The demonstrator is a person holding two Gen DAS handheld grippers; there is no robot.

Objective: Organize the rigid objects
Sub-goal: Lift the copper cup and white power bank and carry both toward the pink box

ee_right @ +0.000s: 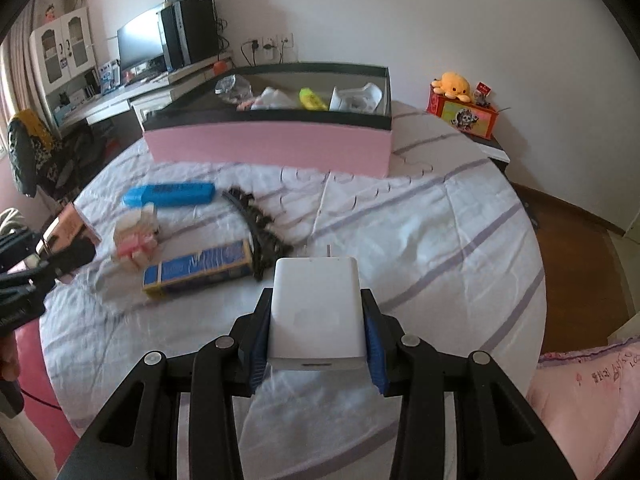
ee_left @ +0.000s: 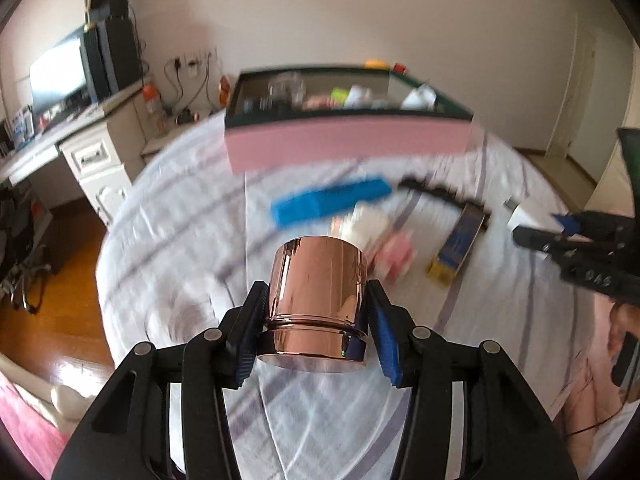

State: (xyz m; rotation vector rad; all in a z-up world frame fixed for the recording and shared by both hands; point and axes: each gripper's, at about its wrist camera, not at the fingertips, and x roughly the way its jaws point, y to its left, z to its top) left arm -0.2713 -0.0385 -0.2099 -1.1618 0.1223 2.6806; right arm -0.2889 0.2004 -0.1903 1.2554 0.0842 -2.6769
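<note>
Our left gripper (ee_left: 316, 312) clamps a copper cup (ee_left: 318, 300); our right gripper (ee_right: 318, 320) clamps a white charger (ee_right: 316, 312); ahead of both, a pink box (ee_right: 272, 144).

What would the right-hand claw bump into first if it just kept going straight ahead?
Likely the pink box at the far end of the bed. The right gripper, shut on a white charger, points over bare sheet; the black toy track lies just left. Depth is uncertain.

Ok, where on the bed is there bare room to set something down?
Bare sheet right of the curved track piece, below the pink box. Crowded at left: blue case, blue-yellow carton, pink-white block toy.
</note>
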